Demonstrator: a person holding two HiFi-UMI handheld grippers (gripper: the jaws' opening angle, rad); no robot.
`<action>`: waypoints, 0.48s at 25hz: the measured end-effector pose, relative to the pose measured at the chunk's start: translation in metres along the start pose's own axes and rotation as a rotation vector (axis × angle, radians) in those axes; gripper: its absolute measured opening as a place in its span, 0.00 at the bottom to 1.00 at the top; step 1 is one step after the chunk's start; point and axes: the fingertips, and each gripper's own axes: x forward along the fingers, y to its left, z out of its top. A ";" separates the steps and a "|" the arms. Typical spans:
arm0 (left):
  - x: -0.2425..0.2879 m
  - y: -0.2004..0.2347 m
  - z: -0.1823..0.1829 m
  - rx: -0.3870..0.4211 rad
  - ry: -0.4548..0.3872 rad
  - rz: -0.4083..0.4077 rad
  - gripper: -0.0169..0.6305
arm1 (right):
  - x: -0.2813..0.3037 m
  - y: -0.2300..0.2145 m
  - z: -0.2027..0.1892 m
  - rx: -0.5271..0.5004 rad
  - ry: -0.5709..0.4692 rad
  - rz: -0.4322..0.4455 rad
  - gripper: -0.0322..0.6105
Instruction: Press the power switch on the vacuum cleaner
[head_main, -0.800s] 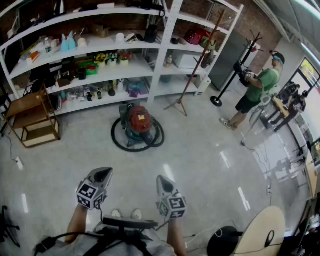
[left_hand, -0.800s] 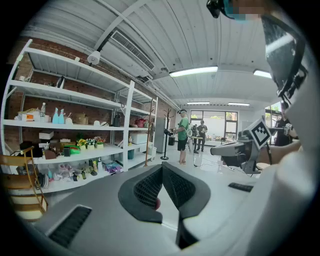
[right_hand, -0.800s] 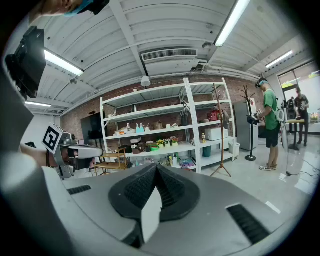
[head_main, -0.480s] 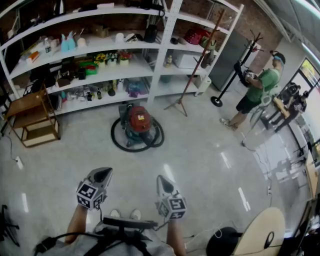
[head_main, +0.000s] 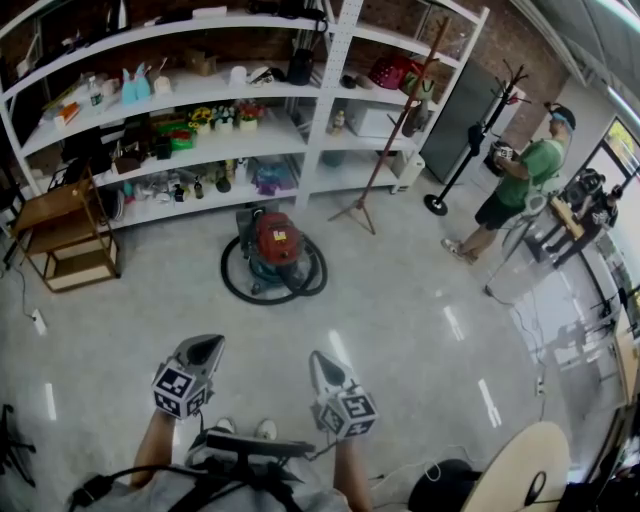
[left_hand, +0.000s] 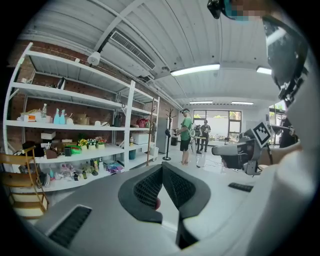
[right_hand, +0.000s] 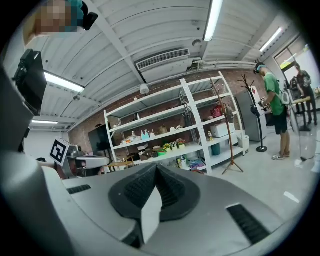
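**Tongs shut, vacuum out of reach**

I stand on the glossy floor (head_main: 400, 320) with my left gripper (head_main: 205, 347) and right gripper (head_main: 319, 361) held low before me. Each pair of jaws is closed tip to tip on nothing. Over the last moment almost nothing shifts: my right gripper and feet edge only slightly. The red vacuum cleaner (head_main: 276, 248) sits well apart ahead, ringed by its black hose (head_main: 236, 288), before the white shelves (head_main: 320, 120). Its power switch is too small to make out. I judge the approach has barely begun.
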 end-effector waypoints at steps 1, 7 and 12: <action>0.002 -0.003 0.000 0.001 -0.002 0.006 0.03 | -0.001 -0.004 -0.002 -0.012 0.011 -0.006 0.07; 0.009 -0.019 -0.002 0.004 -0.005 0.025 0.03 | -0.004 -0.012 -0.011 -0.042 0.048 0.021 0.07; 0.013 -0.022 0.001 -0.007 0.002 0.031 0.03 | -0.004 -0.018 -0.006 -0.044 0.050 0.009 0.07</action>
